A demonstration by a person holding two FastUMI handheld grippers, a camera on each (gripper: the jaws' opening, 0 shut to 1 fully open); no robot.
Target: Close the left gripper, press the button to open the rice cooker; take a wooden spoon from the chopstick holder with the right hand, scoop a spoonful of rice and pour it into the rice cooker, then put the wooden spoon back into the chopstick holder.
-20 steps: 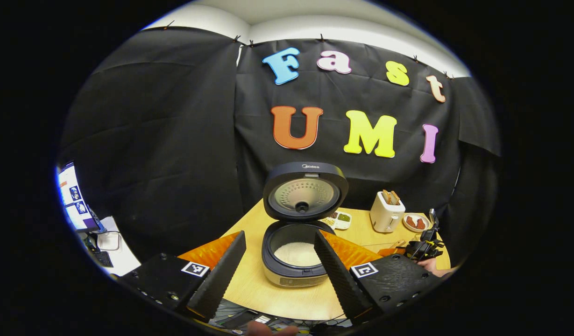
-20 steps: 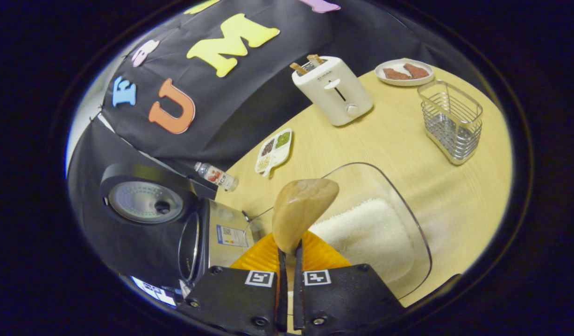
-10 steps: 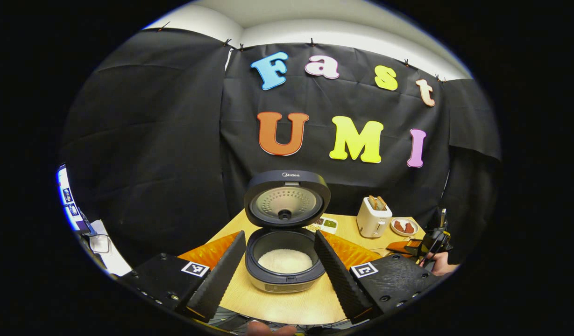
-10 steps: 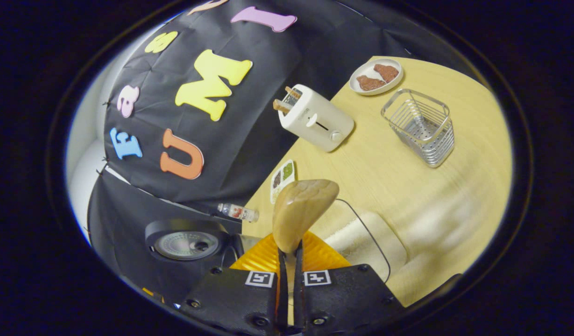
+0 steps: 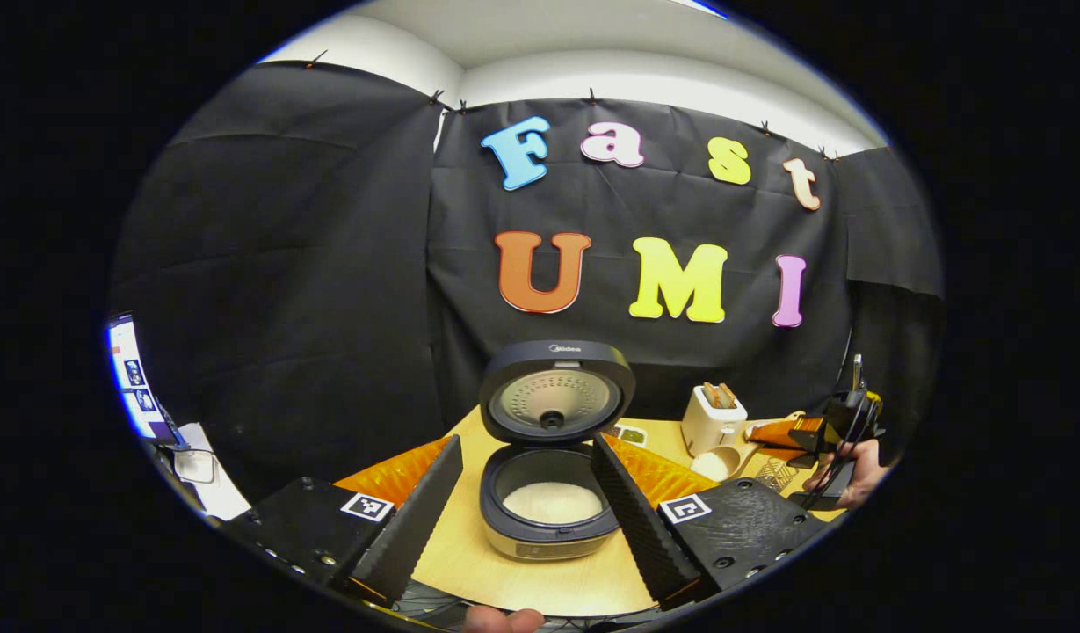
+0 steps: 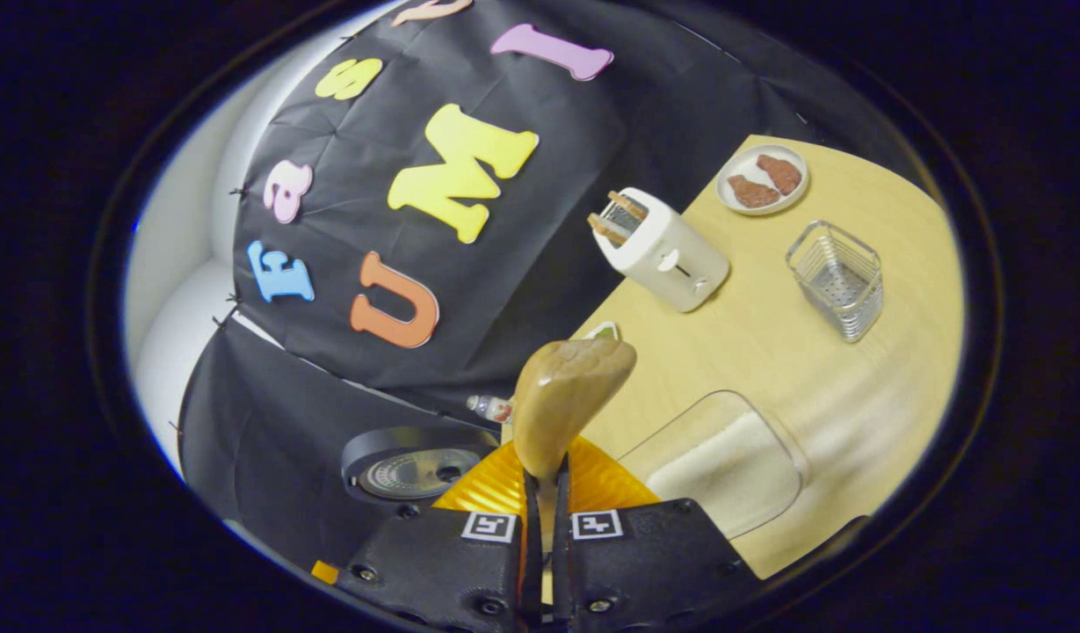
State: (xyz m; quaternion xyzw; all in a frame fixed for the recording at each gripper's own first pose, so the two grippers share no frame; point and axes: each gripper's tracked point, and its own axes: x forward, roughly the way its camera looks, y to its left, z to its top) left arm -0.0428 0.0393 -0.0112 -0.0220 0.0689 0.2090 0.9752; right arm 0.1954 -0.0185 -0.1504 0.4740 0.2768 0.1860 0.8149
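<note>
The right gripper (image 6: pixel 544 492) held its fingers clamped on the wooden spoon (image 6: pixel 568 396), bowl forward; the chopstick holder (image 6: pixel 837 278) stood well ahead-right; left fingers apart.

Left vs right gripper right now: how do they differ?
Left gripper is open, fingers spread, gripping nothing; right gripper is shut on the wooden spoon. The left faces the open rice cooker; the right is rolled sideways above the clear rice container. Both are hand-held, with black bodies and orange panels.
</note>
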